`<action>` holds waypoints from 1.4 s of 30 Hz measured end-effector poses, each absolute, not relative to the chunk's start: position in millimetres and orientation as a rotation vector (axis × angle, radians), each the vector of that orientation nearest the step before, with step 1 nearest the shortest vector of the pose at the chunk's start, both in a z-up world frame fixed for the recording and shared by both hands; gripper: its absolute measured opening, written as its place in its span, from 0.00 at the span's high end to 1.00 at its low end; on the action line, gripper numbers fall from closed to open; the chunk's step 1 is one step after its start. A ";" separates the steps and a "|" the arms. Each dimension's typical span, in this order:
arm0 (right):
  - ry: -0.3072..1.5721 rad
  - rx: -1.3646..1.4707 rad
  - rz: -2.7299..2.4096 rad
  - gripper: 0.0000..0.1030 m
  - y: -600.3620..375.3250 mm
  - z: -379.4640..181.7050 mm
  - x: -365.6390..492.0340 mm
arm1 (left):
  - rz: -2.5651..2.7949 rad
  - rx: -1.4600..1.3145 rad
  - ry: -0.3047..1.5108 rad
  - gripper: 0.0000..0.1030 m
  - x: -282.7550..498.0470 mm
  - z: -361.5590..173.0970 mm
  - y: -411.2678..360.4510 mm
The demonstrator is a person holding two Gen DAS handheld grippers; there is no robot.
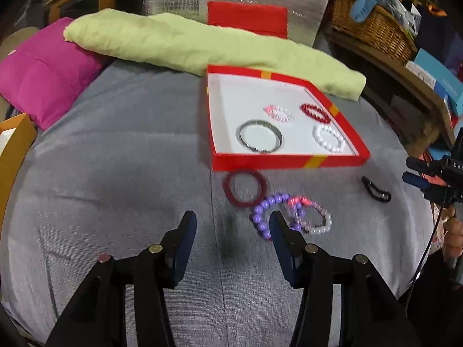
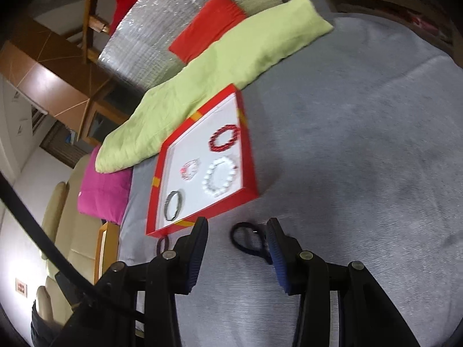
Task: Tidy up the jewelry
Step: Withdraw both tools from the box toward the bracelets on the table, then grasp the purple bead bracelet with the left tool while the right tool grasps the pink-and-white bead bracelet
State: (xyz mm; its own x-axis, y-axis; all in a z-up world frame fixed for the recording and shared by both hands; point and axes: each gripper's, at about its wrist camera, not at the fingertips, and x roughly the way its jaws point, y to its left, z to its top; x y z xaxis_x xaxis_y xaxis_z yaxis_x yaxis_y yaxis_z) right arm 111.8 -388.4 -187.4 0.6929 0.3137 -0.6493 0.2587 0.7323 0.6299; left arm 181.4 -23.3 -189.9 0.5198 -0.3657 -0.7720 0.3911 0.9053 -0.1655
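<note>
A red box lid point(image 1: 289, 162) with a white inside lies on the grey bed cover. It holds a silver bangle point(image 1: 259, 136), a white bead bracelet point(image 1: 329, 138), a red bead bracelet point(image 1: 314, 112) and a pink bracelet point(image 1: 278, 113). In front of it lie a dark red ring point(image 1: 245, 187), a purple bead bracelet point(image 1: 264, 214), a pink-white bracelet point(image 1: 318, 222) and a black hair tie point(image 1: 375, 193). My left gripper point(image 1: 233, 222) is open, just left of the purple bracelet. My right gripper point(image 2: 238, 231) is open over the black hair tie point(image 2: 246, 241), near the box point(image 2: 249, 144).
A long green pillow point(image 1: 202, 46), a magenta cushion point(image 1: 43, 69) and a red cloth point(image 1: 247, 17) lie behind the box. A wicker basket point(image 1: 373, 29) and shelves stand at the right. The right gripper shows at the right edge of the left wrist view point(image 1: 416, 173).
</note>
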 end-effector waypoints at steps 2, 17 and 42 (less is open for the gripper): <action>0.844 0.767 0.028 0.56 -390.4 -190.7 114.2 | -0.475 0.001 0.951 0.51 185.1 -194.9 -24.8; 0.932 0.651 0.058 0.56 -354.5 -202.7 135.2 | -0.476 0.011 1.040 0.84 195.1 -221.7 -51.6; 1.066 0.436 0.254 0.56 -255.0 -218.0 159.4 | -0.523 -0.001 0.748 0.92 173.6 -164.0 -33.1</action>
State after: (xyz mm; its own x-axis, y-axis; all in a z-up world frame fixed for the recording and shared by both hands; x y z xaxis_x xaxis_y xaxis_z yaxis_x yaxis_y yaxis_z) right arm 159.4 -255.0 -218.0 0.4661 0.4057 -0.7862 0.0076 0.8868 0.4622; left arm 173.6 -33.1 -164.0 0.6117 -0.4539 -0.6479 0.4529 0.8724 -0.1836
